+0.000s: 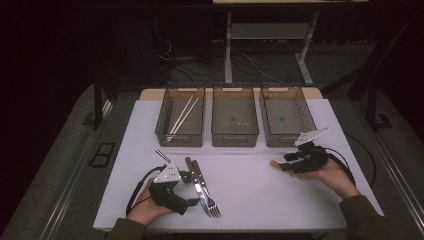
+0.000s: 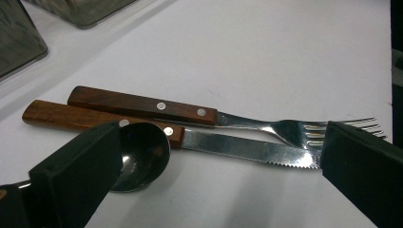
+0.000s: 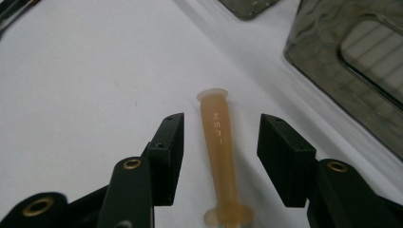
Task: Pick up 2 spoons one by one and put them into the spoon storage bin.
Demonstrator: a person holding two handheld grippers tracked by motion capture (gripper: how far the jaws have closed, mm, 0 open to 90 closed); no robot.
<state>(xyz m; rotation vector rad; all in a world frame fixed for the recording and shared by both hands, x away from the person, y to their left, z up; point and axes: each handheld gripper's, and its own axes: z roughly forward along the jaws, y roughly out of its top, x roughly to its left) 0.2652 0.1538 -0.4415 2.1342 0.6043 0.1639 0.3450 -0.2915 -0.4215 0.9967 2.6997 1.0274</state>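
Note:
A wooden-handled fork (image 2: 142, 105) and a wooden-handled knife (image 2: 247, 151) lie side by side on the white table (image 1: 250, 190). A metal spoon's bowl (image 2: 142, 156) rests against the knife handle, partly behind the left-hand jaw. My left gripper (image 2: 221, 142) is open, its jaws wide apart just in front of this cutlery (image 1: 202, 187); it sits at the front left in the high view (image 1: 191, 189). A tan plastic stick (image 3: 221, 142) with flared ends lies between the spread jaws of my right gripper (image 3: 221, 121), untouched. In the high view that gripper (image 1: 286, 164) points left at the stick (image 1: 275, 164).
Three grey bins stand in a row at the back: the left bin (image 1: 181, 131) holds pale chopsticks (image 1: 182, 115), beside it the middle bin (image 1: 235, 131) and right bin (image 1: 289, 132). The right bin's wall is close beside my right gripper. Table edges lie near both hands.

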